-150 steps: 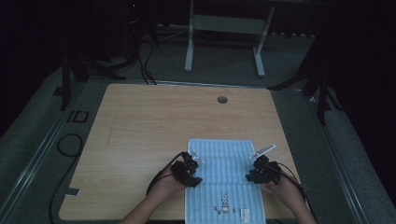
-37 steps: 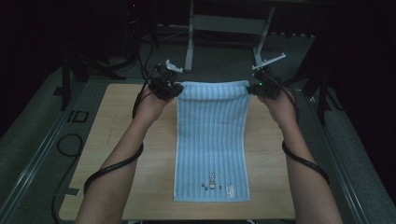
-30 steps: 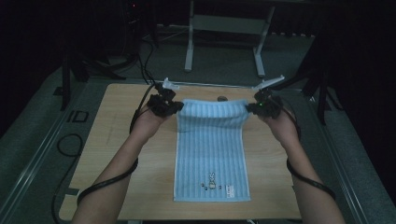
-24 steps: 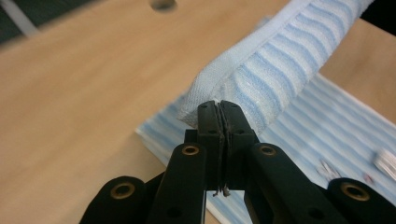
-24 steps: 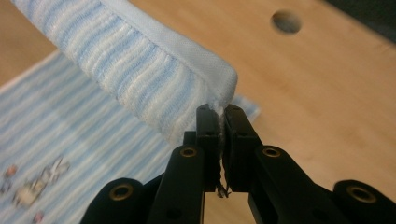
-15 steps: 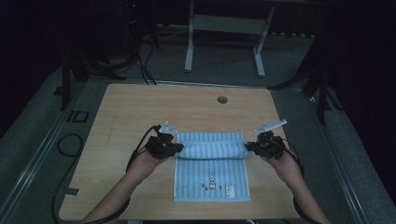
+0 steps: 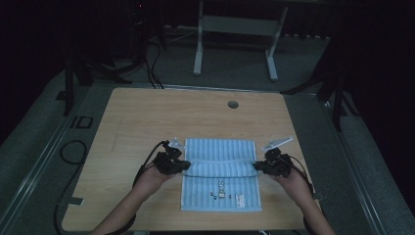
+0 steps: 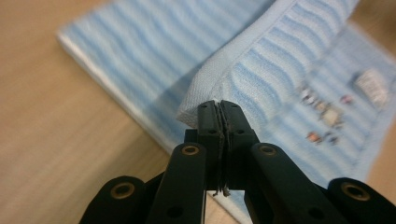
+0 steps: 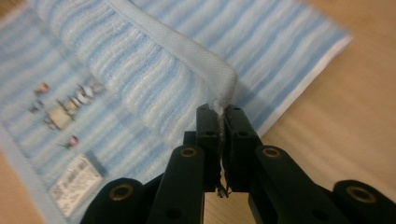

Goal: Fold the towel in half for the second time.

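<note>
Blue towel (image 7: 221,171) now folded back, lower than before

A dim lab or studio: wooden table (image 7: 147,117), floor cables (image 7: 151,68), metal stand (image 7: 235,34).

Left gripper (image 7: 182,164) and right gripper (image 7: 258,167) hold the blue striped towel's (image 7: 220,188) folded-over edge above the table (image 7: 147,117).

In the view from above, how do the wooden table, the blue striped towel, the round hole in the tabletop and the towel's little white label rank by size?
1. Table, largest.
2. Towel.
3. Hole and label: both tiny and look much alike, so I would not rank them.
</note>
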{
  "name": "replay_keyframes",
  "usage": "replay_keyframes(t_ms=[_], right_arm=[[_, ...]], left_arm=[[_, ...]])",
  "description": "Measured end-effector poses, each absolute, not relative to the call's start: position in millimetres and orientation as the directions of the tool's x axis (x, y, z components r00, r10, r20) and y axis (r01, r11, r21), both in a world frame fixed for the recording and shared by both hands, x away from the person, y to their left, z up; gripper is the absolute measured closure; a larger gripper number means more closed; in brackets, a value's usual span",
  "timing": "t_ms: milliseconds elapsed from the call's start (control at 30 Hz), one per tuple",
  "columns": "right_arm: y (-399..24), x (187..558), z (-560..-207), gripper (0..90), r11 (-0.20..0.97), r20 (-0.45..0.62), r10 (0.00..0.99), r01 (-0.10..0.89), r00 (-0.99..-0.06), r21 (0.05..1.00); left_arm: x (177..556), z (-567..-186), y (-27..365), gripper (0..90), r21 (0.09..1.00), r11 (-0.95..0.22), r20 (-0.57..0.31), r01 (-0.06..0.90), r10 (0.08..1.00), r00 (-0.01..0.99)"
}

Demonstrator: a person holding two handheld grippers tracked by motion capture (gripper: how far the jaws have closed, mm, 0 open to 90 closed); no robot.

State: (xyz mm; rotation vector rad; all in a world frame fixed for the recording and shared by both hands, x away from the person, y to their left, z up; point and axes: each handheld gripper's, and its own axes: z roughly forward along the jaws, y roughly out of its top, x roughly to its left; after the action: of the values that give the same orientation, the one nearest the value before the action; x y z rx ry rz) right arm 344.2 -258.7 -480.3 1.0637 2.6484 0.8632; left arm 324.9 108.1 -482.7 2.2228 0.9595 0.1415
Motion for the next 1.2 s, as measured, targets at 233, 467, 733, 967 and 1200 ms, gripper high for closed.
replay_keyframes(t_ms=[233,467,733,967,1200], right_arm=[[-269,291,-435,80.8,0.55,0.043,0.63,0.484,-0.776,0.681],[-296,239,-458,63.8,0.535,0.152,0.615,0.551,-0.774,0.64],[-278,256,-495,56.2,0.562,0.195,0.611,0.595,-0.767,0.575],[-265,285,-516,56.0,0.59,0.229,0.613,0.631,-0.756,0.504],[-261,280,-506,79.8,0.615,0.207,0.584,0.595,-0.785,0.517]], left_arm=[[274,-455,125,84.7,0.696,-0.496,-0.215,0.52,0.547,0.809],[238,-484,137,51.3,0.61,-0.574,-0.272,0.546,0.496,0.825],[252,-505,122,48.6,0.571,-0.578,-0.296,0.583,0.518,0.803],[261,-526,101,49.7,0.503,-0.618,-0.299,0.604,0.532,0.792],[260,-519,101,84.2,0.545,-0.596,-0.291,0.59,0.526,0.799]])
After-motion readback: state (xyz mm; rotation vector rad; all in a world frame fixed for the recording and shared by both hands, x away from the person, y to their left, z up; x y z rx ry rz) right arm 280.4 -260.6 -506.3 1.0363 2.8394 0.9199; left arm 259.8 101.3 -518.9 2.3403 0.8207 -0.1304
